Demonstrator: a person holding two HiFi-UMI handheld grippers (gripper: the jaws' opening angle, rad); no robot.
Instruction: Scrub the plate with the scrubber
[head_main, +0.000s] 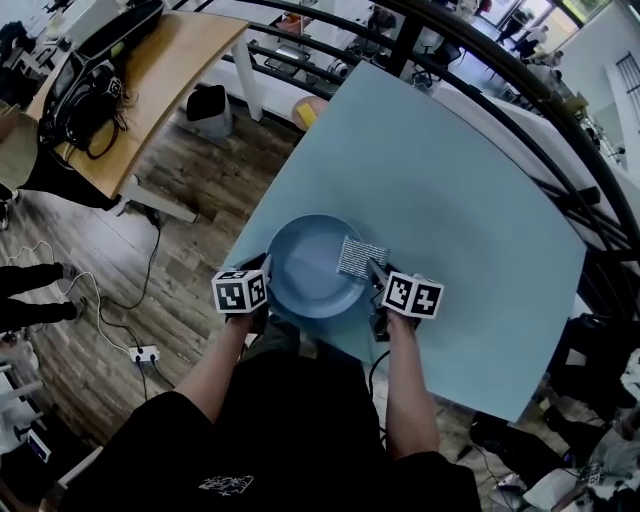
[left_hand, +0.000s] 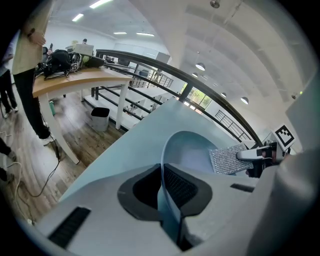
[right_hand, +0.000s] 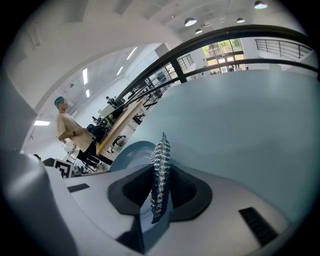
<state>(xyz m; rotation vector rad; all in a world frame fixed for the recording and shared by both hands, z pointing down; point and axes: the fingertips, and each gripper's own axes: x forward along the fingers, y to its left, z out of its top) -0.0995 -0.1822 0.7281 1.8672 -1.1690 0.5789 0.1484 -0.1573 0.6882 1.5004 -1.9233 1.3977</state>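
A light blue plate (head_main: 305, 265) rests near the front edge of the pale blue table (head_main: 450, 190). My left gripper (head_main: 262, 272) is shut on the plate's left rim; in the left gripper view the rim (left_hand: 163, 195) runs edge-on between the dark jaws. My right gripper (head_main: 374, 277) is shut on a silvery mesh scrubber (head_main: 360, 256), which lies over the plate's right side. The right gripper view shows the scrubber (right_hand: 159, 172) edge-on between the jaws, with the plate (right_hand: 131, 152) behind it. From the left gripper view the scrubber (left_hand: 227, 160) is on the plate's far side.
A wooden desk (head_main: 130, 90) with bags and cables stands at the upper left, a small bin (head_main: 208, 112) beside it. A black railing (head_main: 470, 50) curves behind the table. Cables and a power strip (head_main: 145, 353) lie on the wood floor. A person (right_hand: 67, 131) stands by the desk.
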